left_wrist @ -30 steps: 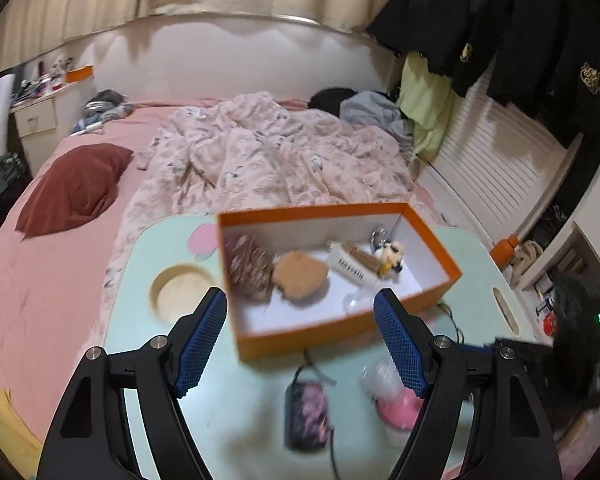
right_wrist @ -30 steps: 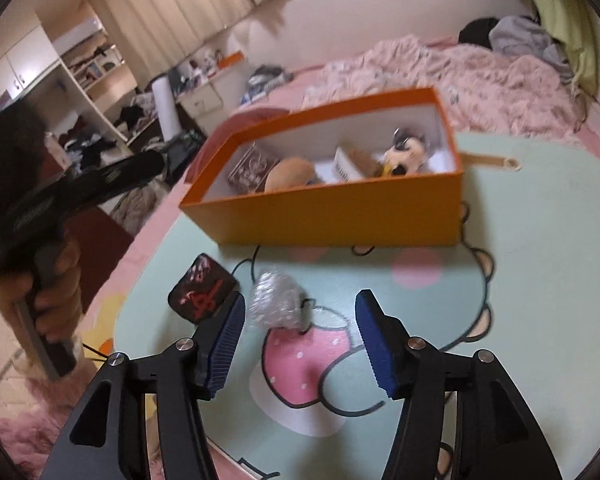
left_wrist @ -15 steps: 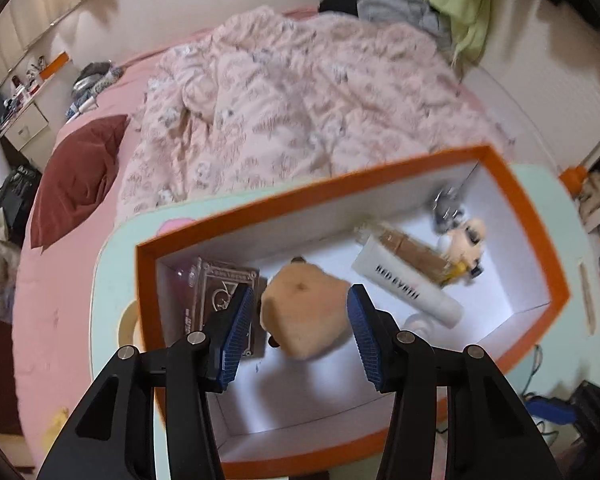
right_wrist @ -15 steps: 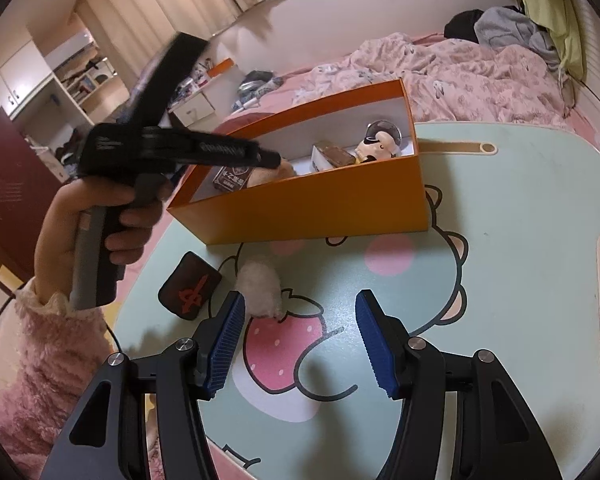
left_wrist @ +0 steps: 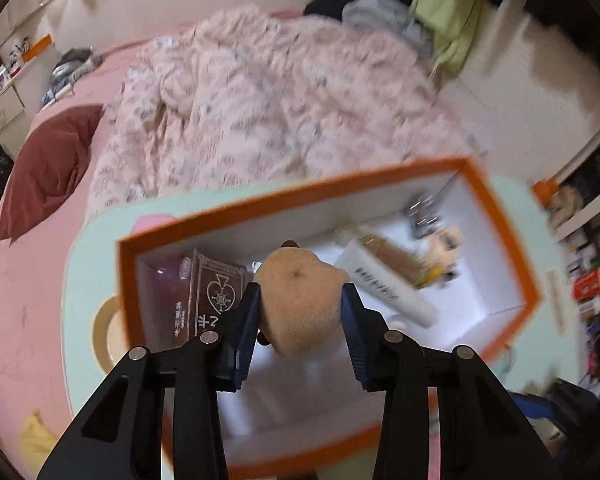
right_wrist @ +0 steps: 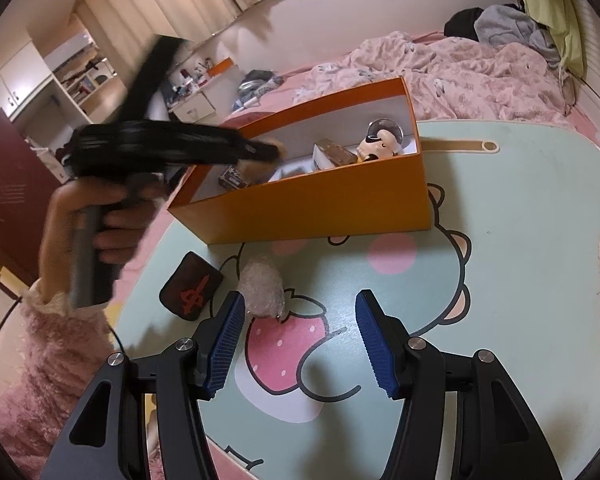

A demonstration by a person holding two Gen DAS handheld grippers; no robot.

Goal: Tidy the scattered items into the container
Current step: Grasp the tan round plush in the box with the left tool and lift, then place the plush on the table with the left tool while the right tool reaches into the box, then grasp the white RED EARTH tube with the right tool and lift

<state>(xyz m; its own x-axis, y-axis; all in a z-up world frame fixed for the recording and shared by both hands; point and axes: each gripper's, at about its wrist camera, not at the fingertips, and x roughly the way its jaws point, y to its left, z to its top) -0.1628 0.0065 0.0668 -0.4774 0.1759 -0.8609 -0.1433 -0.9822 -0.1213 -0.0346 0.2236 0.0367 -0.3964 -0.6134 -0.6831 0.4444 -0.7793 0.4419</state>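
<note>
While my left hand-held gripper [left_wrist: 300, 312] reaches into the orange rectangular cardboard box [left_wrist: 504, 216], its blue pads are clamped on a tan, soft, rounded plush lump [left_wrist: 302, 300] above the white box floor. Left of it stands a dark patterned card box [left_wrist: 216, 300]; to its right lie a white tube [left_wrist: 384, 286] and a small figurine [left_wrist: 446, 248]. My right hand-held gripper [right_wrist: 300, 338] hangs with its fingers apart over the mint cartoon-printed table [right_wrist: 520, 208], near a crumpled clear plastic wad [right_wrist: 262, 284] and a black pouch with a red mark [right_wrist: 190, 286].
</note>
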